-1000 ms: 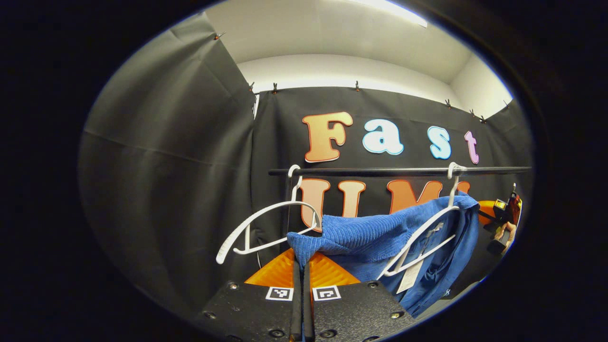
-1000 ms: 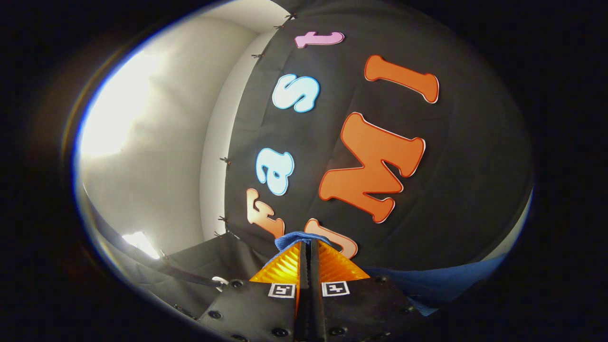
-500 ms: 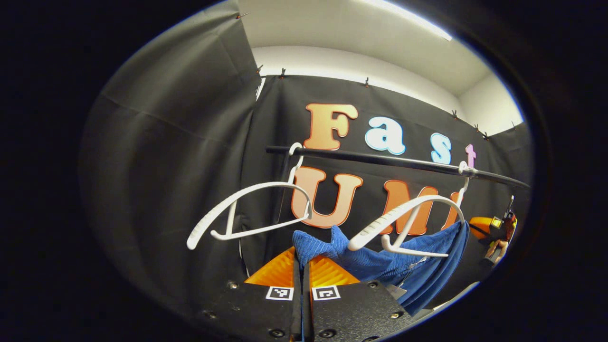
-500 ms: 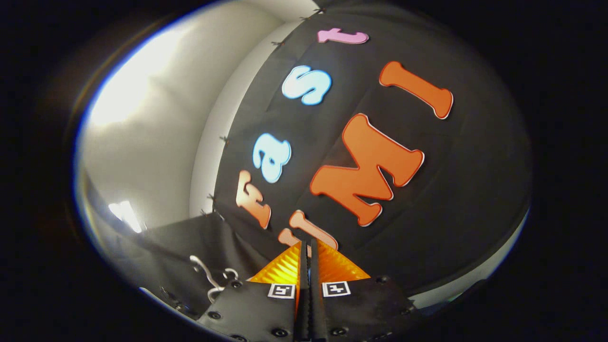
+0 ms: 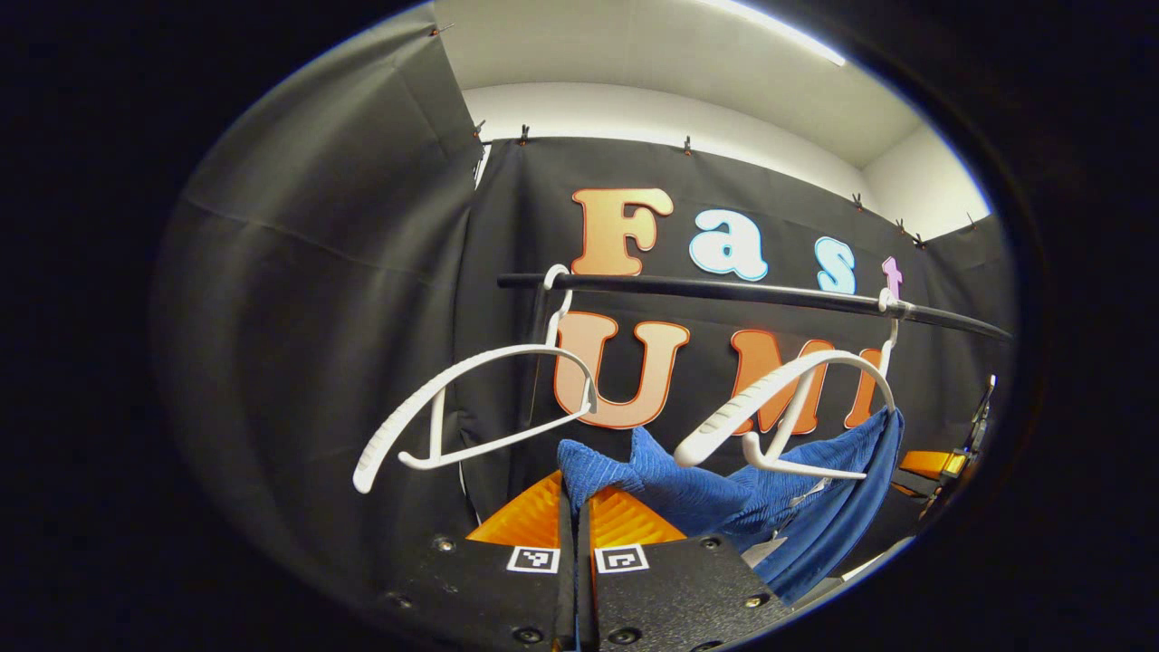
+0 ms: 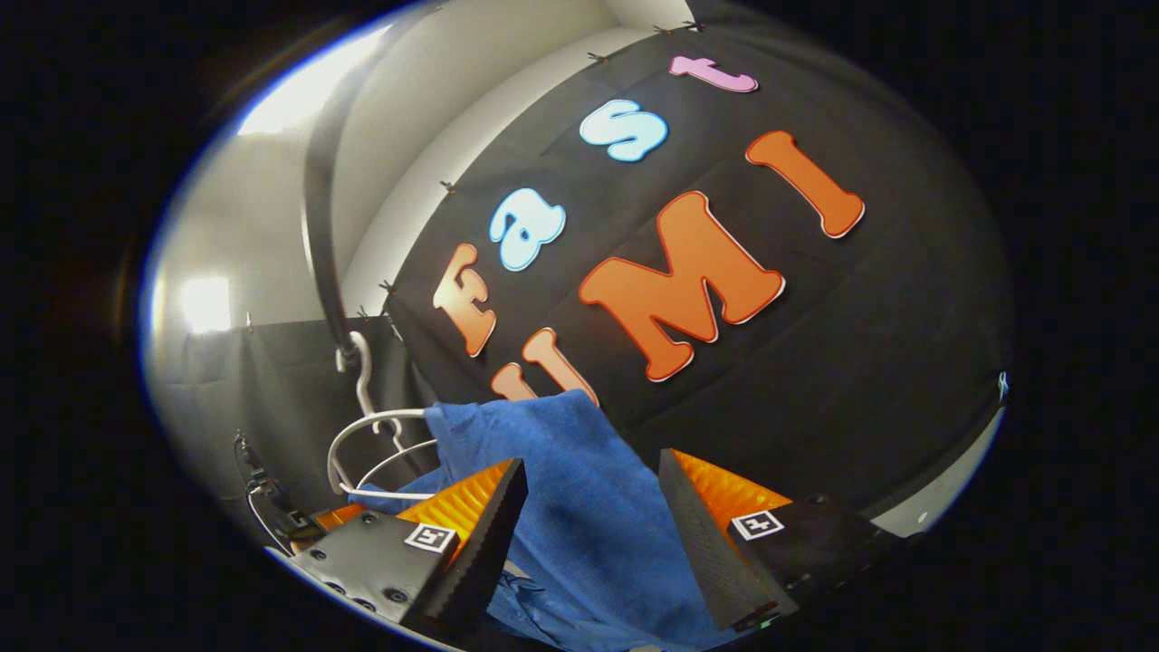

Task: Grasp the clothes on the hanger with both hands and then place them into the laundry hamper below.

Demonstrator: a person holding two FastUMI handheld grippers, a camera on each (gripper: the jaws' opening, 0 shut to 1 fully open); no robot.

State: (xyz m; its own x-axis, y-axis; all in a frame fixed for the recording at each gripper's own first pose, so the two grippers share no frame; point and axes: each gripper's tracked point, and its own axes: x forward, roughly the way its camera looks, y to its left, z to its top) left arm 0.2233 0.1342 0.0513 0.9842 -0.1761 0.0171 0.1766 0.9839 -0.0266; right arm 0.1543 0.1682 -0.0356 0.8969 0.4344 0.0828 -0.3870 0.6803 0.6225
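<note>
My left tongs (image 5: 576, 489) pinch a corner of the blue clothes (image 5: 724, 489), which droop off a white hanger (image 5: 788, 398) on the rail (image 5: 724, 292). My right tongs (image 6: 589, 516) are wide apart around the cloth.

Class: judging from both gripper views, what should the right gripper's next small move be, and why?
Probably close the right gripper on the blue garment: its fingers stand open with cloth between them, while the left gripper already pinches the other end, part still draped on the right-hand white hanger.
</note>
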